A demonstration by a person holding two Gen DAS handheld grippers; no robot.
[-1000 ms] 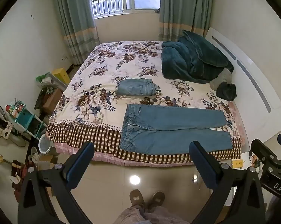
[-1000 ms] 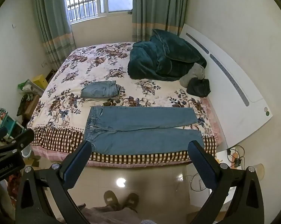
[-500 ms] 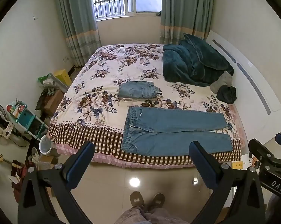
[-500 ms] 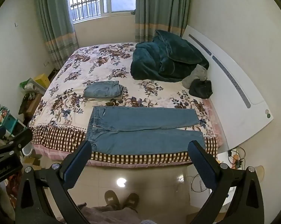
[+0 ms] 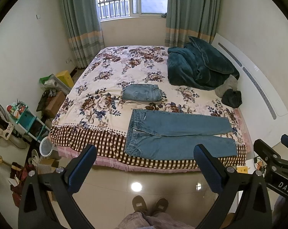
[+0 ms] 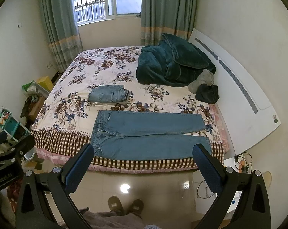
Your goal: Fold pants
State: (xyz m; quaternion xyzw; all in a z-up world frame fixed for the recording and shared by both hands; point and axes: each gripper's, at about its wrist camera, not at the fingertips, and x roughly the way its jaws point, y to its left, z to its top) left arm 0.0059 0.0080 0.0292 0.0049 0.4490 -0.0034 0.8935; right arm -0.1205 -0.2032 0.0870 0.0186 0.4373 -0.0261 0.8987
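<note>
A pair of blue jeans (image 5: 174, 133) lies spread flat along the near edge of the floral bed, waist to the left, legs to the right; it also shows in the right wrist view (image 6: 147, 135). A folded pair of jeans (image 5: 142, 94) sits behind it on the bed, also seen from the right wrist (image 6: 107, 95). My left gripper (image 5: 144, 166) is open and empty, held above the floor in front of the bed. My right gripper (image 6: 143, 165) is open and empty too, at a similar distance from the bed.
A dark teal blanket (image 5: 199, 68) and dark clothes (image 5: 231, 97) lie at the bed's far right by the white headboard (image 5: 262, 99). Boxes and a small shelf (image 5: 25, 118) crowd the floor at left. My feet in slippers (image 5: 149, 206) stand on shiny tile.
Both grippers have tilted or risen slightly, so the bed and jeans sit a little lower in both views. Nothing on the bed has moved.
</note>
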